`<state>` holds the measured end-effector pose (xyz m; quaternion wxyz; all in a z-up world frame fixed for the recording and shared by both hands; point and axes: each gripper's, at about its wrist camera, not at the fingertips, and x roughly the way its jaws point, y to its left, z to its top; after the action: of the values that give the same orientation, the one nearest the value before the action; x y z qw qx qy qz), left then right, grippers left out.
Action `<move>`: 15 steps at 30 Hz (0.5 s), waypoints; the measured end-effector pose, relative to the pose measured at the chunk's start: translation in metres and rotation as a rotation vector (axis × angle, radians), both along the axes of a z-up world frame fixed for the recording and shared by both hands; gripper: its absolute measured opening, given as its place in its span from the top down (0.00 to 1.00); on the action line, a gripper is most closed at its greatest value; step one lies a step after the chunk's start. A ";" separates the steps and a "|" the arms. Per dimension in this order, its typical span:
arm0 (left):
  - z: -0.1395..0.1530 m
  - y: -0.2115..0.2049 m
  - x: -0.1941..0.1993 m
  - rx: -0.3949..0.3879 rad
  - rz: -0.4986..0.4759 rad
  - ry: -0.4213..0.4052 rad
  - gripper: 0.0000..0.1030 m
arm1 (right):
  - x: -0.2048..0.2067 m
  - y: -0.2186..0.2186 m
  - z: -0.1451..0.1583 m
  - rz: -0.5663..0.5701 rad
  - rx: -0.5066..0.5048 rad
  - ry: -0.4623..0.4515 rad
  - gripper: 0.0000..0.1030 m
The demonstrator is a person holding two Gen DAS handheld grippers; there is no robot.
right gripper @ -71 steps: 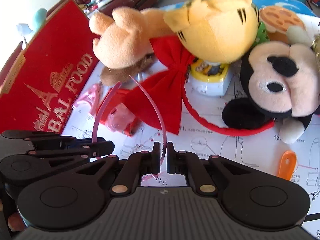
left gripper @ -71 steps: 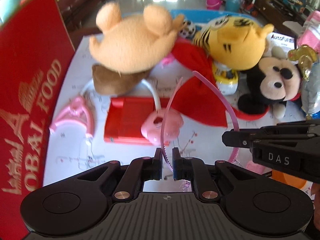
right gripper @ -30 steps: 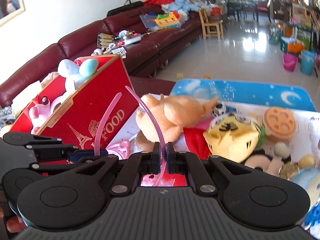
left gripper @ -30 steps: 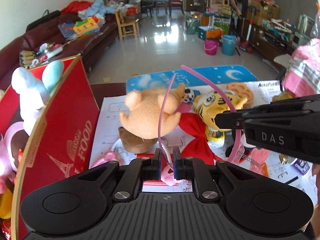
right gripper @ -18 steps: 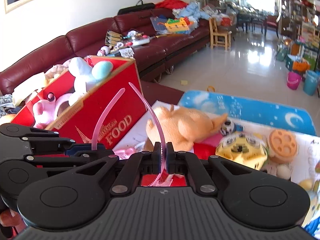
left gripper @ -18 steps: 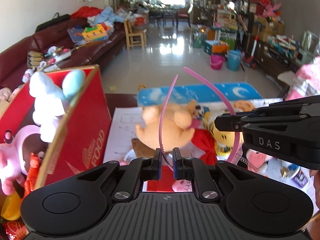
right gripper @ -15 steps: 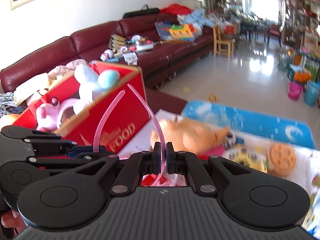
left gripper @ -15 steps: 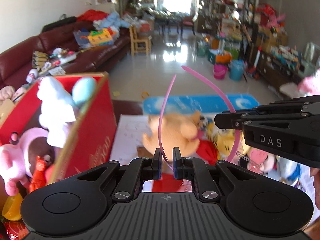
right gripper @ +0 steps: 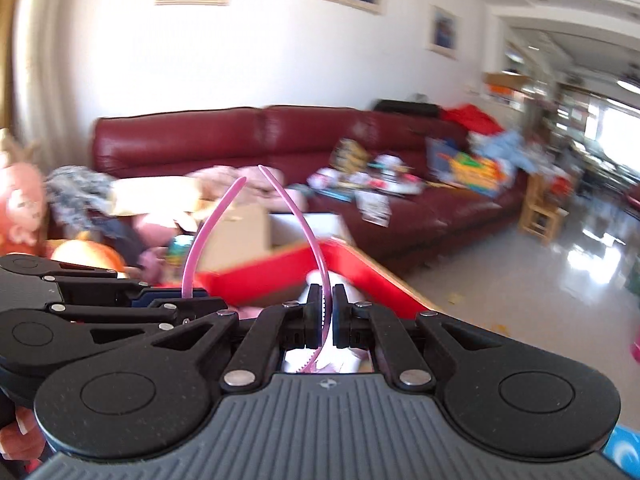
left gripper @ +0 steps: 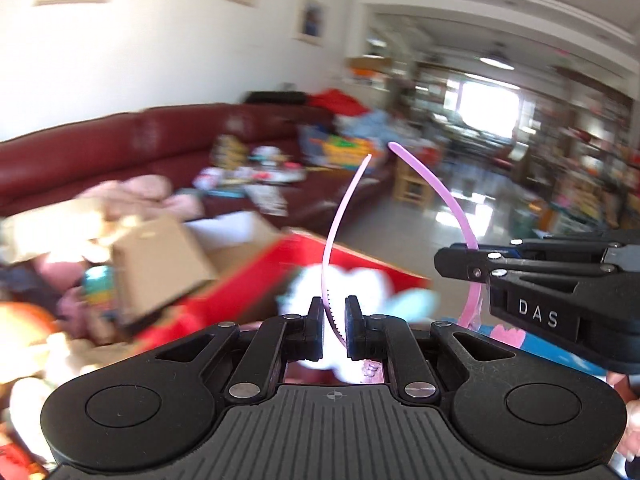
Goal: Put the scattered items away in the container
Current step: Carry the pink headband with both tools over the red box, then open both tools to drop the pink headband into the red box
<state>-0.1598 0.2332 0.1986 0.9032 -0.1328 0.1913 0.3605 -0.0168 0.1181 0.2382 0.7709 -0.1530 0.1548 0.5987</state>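
Note:
Both grippers hold one thin pink headband [left gripper: 335, 236], each on one side of its arc, ends pointing up. My left gripper [left gripper: 333, 311] is shut on its left side; in the right wrist view this gripper [right gripper: 188, 300] sits at left. My right gripper [right gripper: 326, 306] is shut on the headband's [right gripper: 298, 216] other side; in the left wrist view it [left gripper: 460, 264] reaches in from the right. The red cardboard box [left gripper: 248, 292] lies just beyond and below, with a white plush toy [left gripper: 360, 284] inside; it also shows in the right wrist view [right gripper: 360, 264].
A dark red sofa [right gripper: 360, 136] strewn with toys and clothes runs behind the box. A brown cardboard flap [left gripper: 160, 264] and soft toys [right gripper: 24, 208] are at the left. A wooden chair [right gripper: 540, 208] stands on the shiny floor at right.
Both grippers have lifted the headband off the table and swung left, from over the plush toys to over the red box. The views are now blurred by motion.

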 end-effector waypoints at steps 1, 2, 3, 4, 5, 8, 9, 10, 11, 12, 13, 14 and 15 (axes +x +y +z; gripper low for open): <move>0.000 0.007 -0.008 -0.005 0.034 0.003 0.94 | -0.007 0.012 -0.001 0.029 -0.004 0.009 0.95; -0.001 0.014 -0.016 -0.013 0.067 0.009 0.94 | -0.014 0.023 -0.003 0.058 -0.010 0.019 0.95; -0.003 0.020 -0.023 -0.022 0.098 0.017 0.94 | -0.021 0.035 -0.005 0.083 -0.019 0.026 0.95; -0.006 0.027 -0.028 -0.033 0.124 0.029 0.94 | -0.027 0.045 -0.009 0.105 -0.030 0.032 0.95; -0.011 0.032 -0.031 -0.046 0.147 0.044 0.93 | -0.032 0.054 -0.013 0.126 -0.044 0.039 0.95; -0.030 0.051 -0.034 -0.102 0.187 0.115 0.65 | -0.039 0.077 -0.030 0.181 -0.114 0.086 0.86; -0.037 0.056 -0.035 -0.126 0.198 0.134 0.57 | -0.037 0.083 -0.036 0.194 -0.138 0.120 0.68; -0.044 0.060 -0.033 -0.146 0.220 0.151 0.43 | -0.034 0.083 -0.041 0.180 -0.154 0.149 0.53; -0.050 0.063 -0.039 -0.158 0.242 0.156 0.25 | -0.030 0.081 -0.045 0.139 -0.157 0.151 0.39; -0.054 0.066 -0.043 -0.172 0.256 0.152 0.18 | -0.024 0.079 -0.049 0.107 -0.154 0.153 0.28; -0.057 0.067 -0.046 -0.185 0.258 0.139 0.10 | -0.017 0.073 -0.051 0.086 -0.148 0.170 0.24; -0.059 0.067 -0.047 -0.196 0.253 0.129 0.10 | -0.009 0.068 -0.053 0.074 -0.144 0.198 0.19; -0.060 0.067 -0.045 -0.206 0.244 0.128 0.10 | -0.002 0.062 -0.056 0.064 -0.146 0.226 0.19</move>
<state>-0.2046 0.3001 0.1382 0.8202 -0.2236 0.2668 0.4539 -0.0189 0.1799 0.1822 0.7159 -0.1448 0.2789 0.6235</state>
